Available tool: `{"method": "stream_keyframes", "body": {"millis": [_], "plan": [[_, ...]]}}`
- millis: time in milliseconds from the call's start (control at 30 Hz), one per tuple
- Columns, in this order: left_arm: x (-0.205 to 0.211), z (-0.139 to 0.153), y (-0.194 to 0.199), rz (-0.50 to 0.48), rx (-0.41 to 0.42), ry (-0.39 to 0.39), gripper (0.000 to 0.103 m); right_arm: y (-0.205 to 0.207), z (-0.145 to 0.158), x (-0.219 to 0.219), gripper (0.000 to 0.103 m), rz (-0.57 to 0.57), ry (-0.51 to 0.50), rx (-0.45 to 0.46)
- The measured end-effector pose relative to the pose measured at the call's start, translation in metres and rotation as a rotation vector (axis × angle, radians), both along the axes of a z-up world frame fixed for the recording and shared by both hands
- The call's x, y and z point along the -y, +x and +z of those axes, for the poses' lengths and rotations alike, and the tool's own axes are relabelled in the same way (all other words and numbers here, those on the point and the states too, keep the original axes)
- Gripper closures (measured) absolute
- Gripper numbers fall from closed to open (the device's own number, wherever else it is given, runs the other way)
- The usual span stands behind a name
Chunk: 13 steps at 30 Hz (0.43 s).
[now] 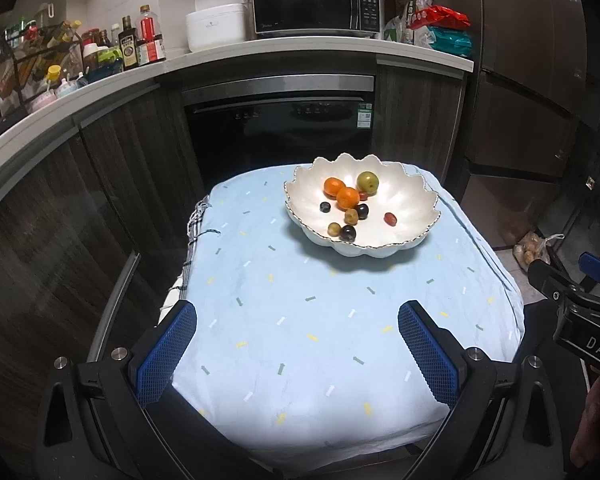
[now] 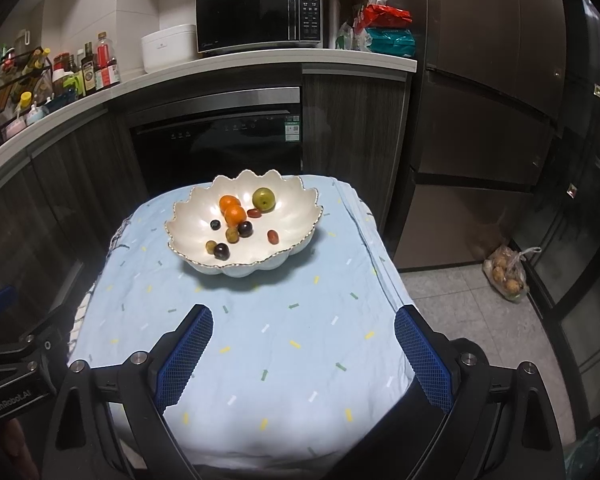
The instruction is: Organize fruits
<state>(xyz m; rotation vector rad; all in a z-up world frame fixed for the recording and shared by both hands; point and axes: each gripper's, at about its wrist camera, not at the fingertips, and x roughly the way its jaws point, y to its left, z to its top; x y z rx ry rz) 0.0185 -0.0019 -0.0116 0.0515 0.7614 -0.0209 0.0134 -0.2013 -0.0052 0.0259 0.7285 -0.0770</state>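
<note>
jaws: left gripper [image 1: 297, 350] and right gripper [image 2: 303, 354] both spread wide, holding nothing, hanging over the near end of the worktop
fruit: two oranges [image 2: 233, 210], a green apple [image 2: 264, 199] and small dark ones, all in the scalloped white bowl [image 2: 300, 204]
bowl: far end of the blue cloth [image 2: 280, 344]
behind: microwave [image 2: 260, 18] on the counter

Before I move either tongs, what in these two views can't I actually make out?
- Small round fruits in the white bowl: too small in both views to name.
- Red fruit: partly hidden behind an orange, left wrist view.
- Right tongs: cut off by the frame edge, left wrist view.
- Floor bag: contents unclear.
</note>
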Motion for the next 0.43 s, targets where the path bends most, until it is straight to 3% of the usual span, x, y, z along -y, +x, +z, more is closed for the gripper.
{"method": "stream_keyframes", "body": {"millis": [433], "plan": [[-0.0005, -0.0064, 0.0070, 0.002, -0.023, 0.000, 0.000, 0.0027, -0.0028, -0.0022, 0.009, -0.004, -0.009, -0.008]]}}
